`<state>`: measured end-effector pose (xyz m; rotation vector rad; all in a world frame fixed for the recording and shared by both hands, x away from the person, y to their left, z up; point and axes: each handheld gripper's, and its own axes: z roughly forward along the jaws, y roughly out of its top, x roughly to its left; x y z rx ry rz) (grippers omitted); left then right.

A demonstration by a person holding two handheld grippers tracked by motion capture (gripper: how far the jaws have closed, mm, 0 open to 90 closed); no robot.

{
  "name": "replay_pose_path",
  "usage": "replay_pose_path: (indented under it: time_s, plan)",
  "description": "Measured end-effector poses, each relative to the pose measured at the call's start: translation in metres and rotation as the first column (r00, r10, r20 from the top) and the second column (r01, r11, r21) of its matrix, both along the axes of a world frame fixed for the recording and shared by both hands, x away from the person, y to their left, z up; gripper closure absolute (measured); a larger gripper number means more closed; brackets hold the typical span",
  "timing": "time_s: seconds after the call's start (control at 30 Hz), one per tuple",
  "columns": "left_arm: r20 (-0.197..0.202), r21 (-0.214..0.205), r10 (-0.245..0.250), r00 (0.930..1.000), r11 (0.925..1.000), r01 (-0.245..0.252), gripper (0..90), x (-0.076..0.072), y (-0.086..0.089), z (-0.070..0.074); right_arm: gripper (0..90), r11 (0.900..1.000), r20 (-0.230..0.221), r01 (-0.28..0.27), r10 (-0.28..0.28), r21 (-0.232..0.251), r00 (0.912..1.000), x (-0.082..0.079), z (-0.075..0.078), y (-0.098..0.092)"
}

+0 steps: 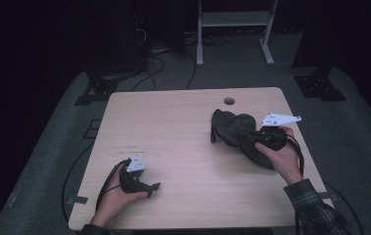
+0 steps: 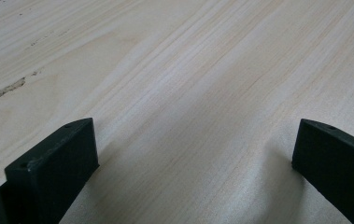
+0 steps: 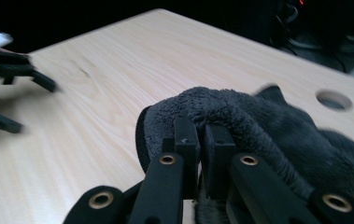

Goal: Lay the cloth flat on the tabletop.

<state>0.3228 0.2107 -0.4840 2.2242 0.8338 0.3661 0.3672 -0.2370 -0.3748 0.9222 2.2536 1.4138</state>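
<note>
The right gripper (image 3: 201,140) is clamped on a fold of the dark cloth (image 3: 268,130), centre frame, ready to lift it; the left gripper (image 2: 193,154), fingers apart, rests on the worktop (image 2: 188,70), spare

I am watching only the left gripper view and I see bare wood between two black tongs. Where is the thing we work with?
Observer: A dark grey cloth lies bunched on the right half of the table, away from the left gripper.
Operator: Is the other gripper holding it?
Observer: Yes. In the right gripper view the right gripper has its tongs closed on a fold of the cloth.
Operator: Is anything else on the table near it?
Observer: Only a round hole in the tabletop, just beyond the cloth toward the far edge.
</note>
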Motion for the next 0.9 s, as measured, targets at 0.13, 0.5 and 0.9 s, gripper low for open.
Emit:
replay_pose_path:
  time_s: [0.13,0.5,0.9]
  plan:
    - [-0.002,0.005,-0.002,1.0000,1.0000,0.002,0.0,0.000,0.000,0.000,85.5,0.9983,0.036,-0.058,0.057,0.001,0.9977,-0.010,0.012,0.014]
    - [0.001,0.000,0.000,1.0000,1.0000,0.000,0.0,0.000,0.000,0.000,85.5,0.9743,0.107,-0.225,0.224,-0.004,0.9686,-0.036,0.038,0.058]
    - [-0.002,0.002,0.000,1.0000,1.0000,0.000,0.0,0.000,0.000,0.000,85.5,0.9314,0.186,-0.361,0.347,0.047,0.9193,-0.068,0.067,0.079]
